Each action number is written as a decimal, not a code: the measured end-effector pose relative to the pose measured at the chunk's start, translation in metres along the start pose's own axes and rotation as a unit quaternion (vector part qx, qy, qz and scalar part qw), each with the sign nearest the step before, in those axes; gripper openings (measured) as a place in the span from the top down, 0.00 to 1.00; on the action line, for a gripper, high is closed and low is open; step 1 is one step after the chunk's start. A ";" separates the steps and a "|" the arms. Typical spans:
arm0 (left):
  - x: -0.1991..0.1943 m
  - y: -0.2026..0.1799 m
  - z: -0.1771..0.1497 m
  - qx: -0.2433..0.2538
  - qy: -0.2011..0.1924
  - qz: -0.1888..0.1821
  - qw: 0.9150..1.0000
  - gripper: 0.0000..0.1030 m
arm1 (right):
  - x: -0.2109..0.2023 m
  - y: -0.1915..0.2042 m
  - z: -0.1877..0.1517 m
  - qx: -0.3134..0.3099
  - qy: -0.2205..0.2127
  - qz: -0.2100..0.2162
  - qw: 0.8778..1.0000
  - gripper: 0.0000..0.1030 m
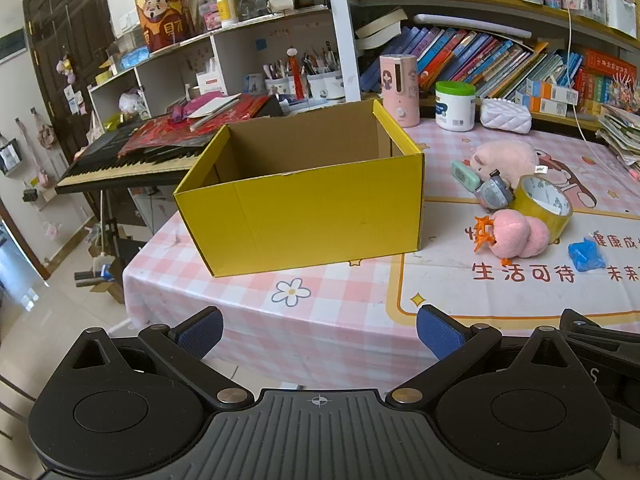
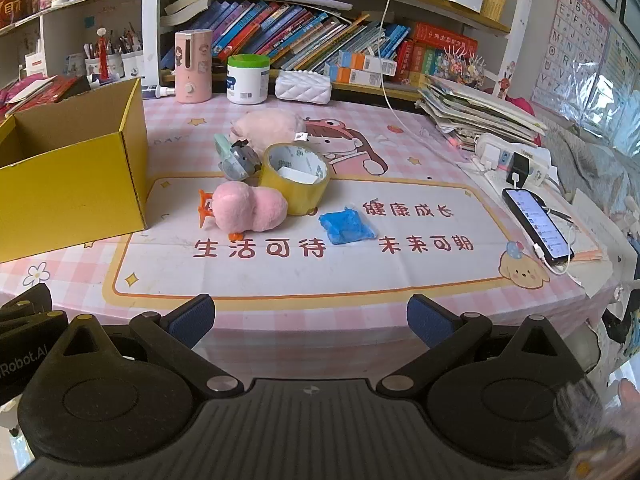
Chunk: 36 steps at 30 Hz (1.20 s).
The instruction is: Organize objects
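An open, empty yellow cardboard box [image 1: 304, 208] stands on the pink checked table; it also shows at the left of the right wrist view [image 2: 72, 184]. To its right lie a pink plush toy [image 2: 250, 208] with an orange clip [image 2: 205, 206], a yellow tape roll [image 2: 294, 178], a blue crumpled bag [image 2: 346, 226], a grey watch-like gadget [image 2: 238, 162], a green device [image 2: 221, 142] and a second pink plush [image 2: 266, 126]. My left gripper [image 1: 320, 334] is open and empty at the table's near edge, in front of the box. My right gripper [image 2: 312, 320] is open and empty, near the front edge.
A pink humidifier [image 2: 193, 66], a white jar [image 2: 248, 80] and a white quilted pouch [image 2: 304, 86] stand at the back under bookshelves. A phone [image 2: 538, 226] on a cable, a power strip [image 2: 508, 158] and stacked papers [image 2: 476, 110] lie right. A keyboard piano [image 1: 132, 160] is left of the table.
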<state>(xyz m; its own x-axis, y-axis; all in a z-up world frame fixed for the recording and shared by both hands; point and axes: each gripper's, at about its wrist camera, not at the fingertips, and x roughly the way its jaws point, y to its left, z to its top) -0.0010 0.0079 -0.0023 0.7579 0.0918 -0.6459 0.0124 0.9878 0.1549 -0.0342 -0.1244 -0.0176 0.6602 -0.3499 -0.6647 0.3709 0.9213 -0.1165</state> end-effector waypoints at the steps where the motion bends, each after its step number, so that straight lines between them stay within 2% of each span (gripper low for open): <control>1: 0.000 0.000 0.000 0.000 0.000 0.000 1.000 0.00 | 0.000 0.000 0.000 0.000 0.000 0.000 1.000 0.00; 36: 0.008 0.003 0.001 0.004 0.010 -0.010 1.000 0.00 | 0.006 0.001 0.000 0.003 0.008 -0.003 1.000 0.00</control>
<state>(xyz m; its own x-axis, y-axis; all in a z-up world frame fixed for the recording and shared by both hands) 0.0056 0.0112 -0.0058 0.7447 0.0752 -0.6632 0.0318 0.9885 0.1478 -0.0299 -0.1258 -0.0213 0.6480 -0.3522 -0.6753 0.3783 0.9184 -0.1160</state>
